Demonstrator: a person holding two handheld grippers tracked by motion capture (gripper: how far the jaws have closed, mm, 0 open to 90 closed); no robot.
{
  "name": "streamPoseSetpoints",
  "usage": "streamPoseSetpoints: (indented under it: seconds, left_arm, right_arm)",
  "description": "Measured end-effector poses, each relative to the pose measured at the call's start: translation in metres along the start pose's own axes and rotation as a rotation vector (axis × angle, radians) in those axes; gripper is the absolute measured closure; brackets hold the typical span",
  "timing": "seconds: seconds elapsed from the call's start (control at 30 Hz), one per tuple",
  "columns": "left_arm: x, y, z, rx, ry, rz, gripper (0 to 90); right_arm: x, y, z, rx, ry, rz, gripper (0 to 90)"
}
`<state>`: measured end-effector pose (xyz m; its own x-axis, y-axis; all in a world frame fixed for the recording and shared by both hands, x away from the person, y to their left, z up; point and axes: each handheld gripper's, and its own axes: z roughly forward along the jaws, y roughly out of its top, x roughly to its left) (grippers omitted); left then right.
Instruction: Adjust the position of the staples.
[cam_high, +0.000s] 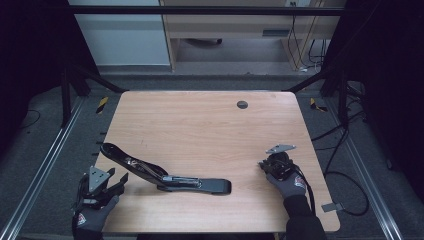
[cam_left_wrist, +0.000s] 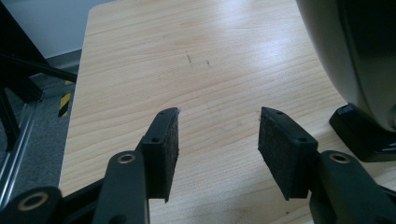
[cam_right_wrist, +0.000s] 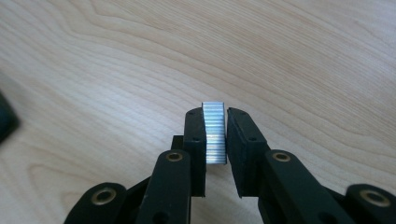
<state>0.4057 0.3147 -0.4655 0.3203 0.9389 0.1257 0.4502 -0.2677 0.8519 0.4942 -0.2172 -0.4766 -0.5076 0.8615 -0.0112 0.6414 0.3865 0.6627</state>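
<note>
At the near right of the desk (cam_high: 210, 125): right gripper (cam_right_wrist: 215, 135), in a gloved hand (cam_high: 289, 184), clenched on a strip of staples (cam_right_wrist: 215, 133), silver and ribbed, standing upright between the pads above bare wood. Near left corner: left gripper (cam_left_wrist: 218, 144), released, jaws well apart, nothing between them, low over the desk. Near centre: black stapler (cam_high: 167, 175), swung open, its top arm raised toward the far left, base flat toward the right; it lies between the two grippers, just right of the left one. Far edge: small dark grommet (cam_high: 242, 104).
</note>
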Motion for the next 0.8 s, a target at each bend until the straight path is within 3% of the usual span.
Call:
streamPoseSetpoints:
  seconds: [0.27,0.37,0.53,0.8]
  left_arm:
    - [-0.001,0.0,-0.001,-0.006,-0.009,0.003,46.4]
    - [-0.001,0.0,-0.001,-0.007,-0.011,0.004,46.3]
    - [-0.002,0.0,-0.001,-0.006,-0.014,0.009,46.2]
    - [-0.002,0.0,-0.002,-0.005,-0.016,0.01,46.1]
  right_arm:
    - [0.02,-0.016,-0.024,-0.01,0.027,-0.062,78.4]
    - [0.028,-0.026,-0.031,-0.008,0.052,-0.058,78.4]
    - [0.034,-0.036,-0.038,-0.004,0.052,-0.061,78.3]
    - [0.041,-0.045,-0.036,0.031,0.068,-0.06,78.3]
